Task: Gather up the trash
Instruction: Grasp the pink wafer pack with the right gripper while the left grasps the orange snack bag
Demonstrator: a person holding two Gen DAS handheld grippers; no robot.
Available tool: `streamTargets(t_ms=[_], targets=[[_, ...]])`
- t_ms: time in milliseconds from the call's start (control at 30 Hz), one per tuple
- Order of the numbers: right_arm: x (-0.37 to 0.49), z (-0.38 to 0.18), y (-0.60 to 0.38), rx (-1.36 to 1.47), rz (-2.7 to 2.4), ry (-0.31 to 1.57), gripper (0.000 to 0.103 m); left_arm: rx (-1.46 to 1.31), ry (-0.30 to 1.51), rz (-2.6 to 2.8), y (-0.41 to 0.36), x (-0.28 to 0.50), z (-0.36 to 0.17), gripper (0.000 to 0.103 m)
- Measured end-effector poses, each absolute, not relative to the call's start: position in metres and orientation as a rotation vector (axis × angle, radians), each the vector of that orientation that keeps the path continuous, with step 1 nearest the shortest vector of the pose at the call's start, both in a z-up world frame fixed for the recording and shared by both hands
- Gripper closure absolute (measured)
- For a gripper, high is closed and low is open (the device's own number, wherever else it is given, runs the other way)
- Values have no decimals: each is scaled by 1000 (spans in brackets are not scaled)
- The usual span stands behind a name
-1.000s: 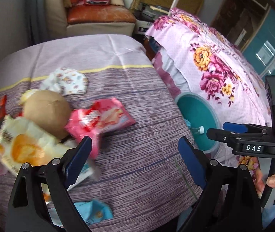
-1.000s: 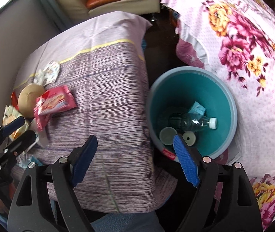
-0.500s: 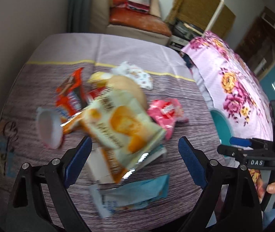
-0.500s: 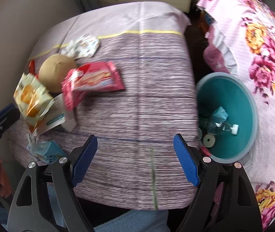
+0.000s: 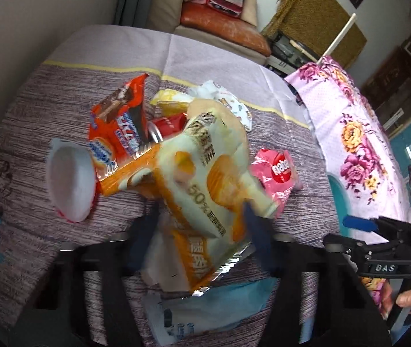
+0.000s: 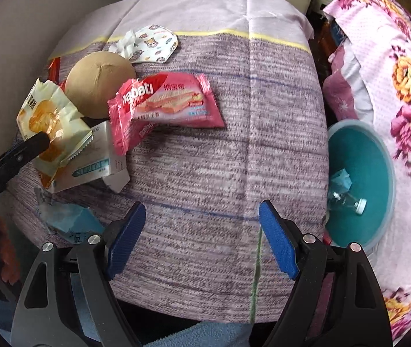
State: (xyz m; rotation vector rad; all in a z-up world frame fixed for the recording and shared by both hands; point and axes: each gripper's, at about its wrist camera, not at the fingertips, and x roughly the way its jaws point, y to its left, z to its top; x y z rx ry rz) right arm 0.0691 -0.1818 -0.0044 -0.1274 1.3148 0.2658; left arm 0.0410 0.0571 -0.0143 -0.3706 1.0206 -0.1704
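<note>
left gripper (image 5: 202, 225) pinches the yellow wrapper (image 5: 208, 190) near the table's (image 6: 205, 159) left edge, for binning; right gripper (image 6: 199, 231) hovers spread.

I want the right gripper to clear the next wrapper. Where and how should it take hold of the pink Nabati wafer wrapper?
Grip the pink Nabati wafer wrapper at its crumpled left end, which bulges up off the striped tablecloth; the rest lies flat. Probably come from above on the near side with the right gripper, open and empty, since the round tan ball and white carton crowd the far-left side.
</note>
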Motion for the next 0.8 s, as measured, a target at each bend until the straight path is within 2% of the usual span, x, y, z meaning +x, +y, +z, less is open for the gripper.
streamTargets(t_ms=[67, 100, 600, 667, 700, 733, 800], targets=[[77, -3, -179, -168, 270, 1298, 26, -363, 1001, -164, 58, 43, -13, 70], [81, -3, -177, -191, 274, 1294, 26, -354, 993, -160, 58, 44, -11, 77], [125, -36, -106, -682, 521, 1232, 27, -370, 966, -152, 92, 55, 4, 78], [128, -44, -98, -719, 547, 1250, 38, -366, 966, -150, 91, 55, 4, 78], [129, -46, -97, -722, 549, 1256, 48, -364, 967, -150, 90, 56, 4, 78], [131, -50, -96, -722, 548, 1269, 68, -363, 967, -150, 90, 57, 5, 78], [131, -49, -96, -709, 548, 1254, 72, -361, 966, -148, 89, 57, 5, 78]])
